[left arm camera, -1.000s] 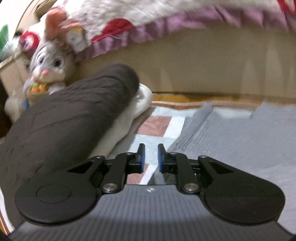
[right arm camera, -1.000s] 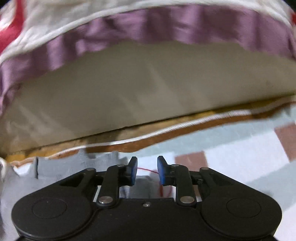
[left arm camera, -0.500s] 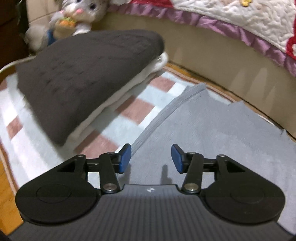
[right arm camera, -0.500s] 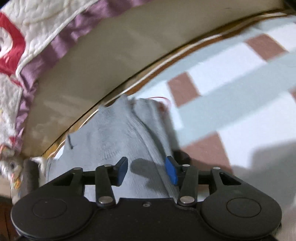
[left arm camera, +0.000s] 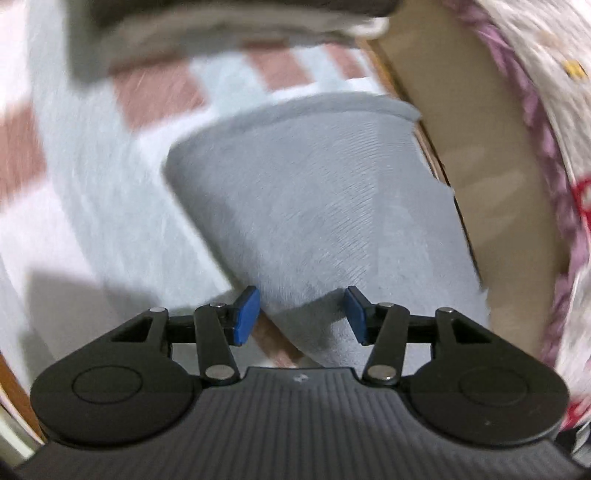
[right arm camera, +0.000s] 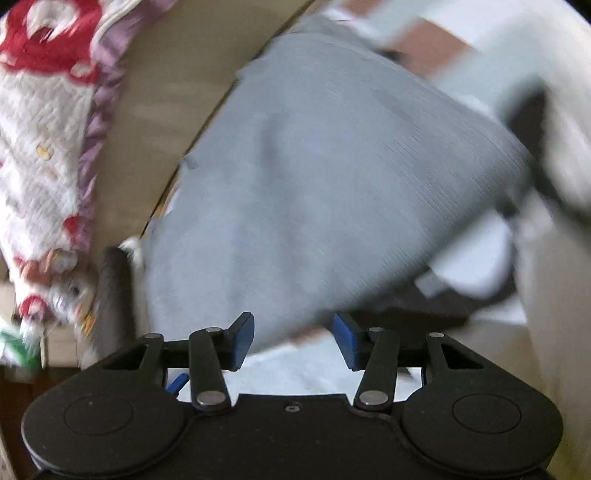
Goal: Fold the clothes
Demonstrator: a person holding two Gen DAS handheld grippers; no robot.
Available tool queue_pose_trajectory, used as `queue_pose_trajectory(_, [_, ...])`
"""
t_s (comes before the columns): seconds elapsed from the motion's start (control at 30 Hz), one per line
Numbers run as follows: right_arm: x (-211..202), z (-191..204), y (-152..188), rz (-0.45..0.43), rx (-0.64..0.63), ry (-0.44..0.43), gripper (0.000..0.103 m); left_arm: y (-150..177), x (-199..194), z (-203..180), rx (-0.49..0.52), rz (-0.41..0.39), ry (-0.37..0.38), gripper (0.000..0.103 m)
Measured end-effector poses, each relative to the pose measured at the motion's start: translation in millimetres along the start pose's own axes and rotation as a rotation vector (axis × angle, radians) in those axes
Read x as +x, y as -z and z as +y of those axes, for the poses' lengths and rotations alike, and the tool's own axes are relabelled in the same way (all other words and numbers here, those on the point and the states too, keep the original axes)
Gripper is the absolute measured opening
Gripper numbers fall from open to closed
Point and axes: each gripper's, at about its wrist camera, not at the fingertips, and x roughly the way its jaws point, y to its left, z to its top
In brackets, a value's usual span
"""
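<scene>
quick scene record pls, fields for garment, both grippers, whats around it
garment: grey knit garment, lying folded on a checked blanket
left gripper: open, holding nothing, at the garment's near edge
right gripper: open, holding nothing, at the garment's near edge
nearby: dark and white folded stack; quilted bed cover; plush rabbit
image quality: both views blurred

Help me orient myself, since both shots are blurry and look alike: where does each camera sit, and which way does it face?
Left wrist: on the left gripper, looking down along its open blue fingers at the grey garment on the checked mat.
Right wrist: on the right gripper, open too, over the same garment, quilt at left.
Shared: the grey garment, quilt, folded dark stack.
</scene>
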Motion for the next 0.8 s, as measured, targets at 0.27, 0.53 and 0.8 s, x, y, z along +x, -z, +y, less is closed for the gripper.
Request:
queue_pose_trajectory(0.27, [7.3,-18.3,21.2,-0.255,-0.060,0.072,0.053,18.4,14.1,8.1,-0.111,-0.124,0.053,0.051])
queue_pose_trajectory(0.53, [10.4,-16.8,10.5,-0.452,-0.097,0.154,0.057,17.3,5.3,26.7,-0.246,-0.262,0.087,0.049])
queue_pose_trajectory(0.8, [30.2,-3.4,-27.5,-0.557,-0.208,0.261,0.064,5.2,3.5,30.1,-0.209,-0.305,0.046,0.042])
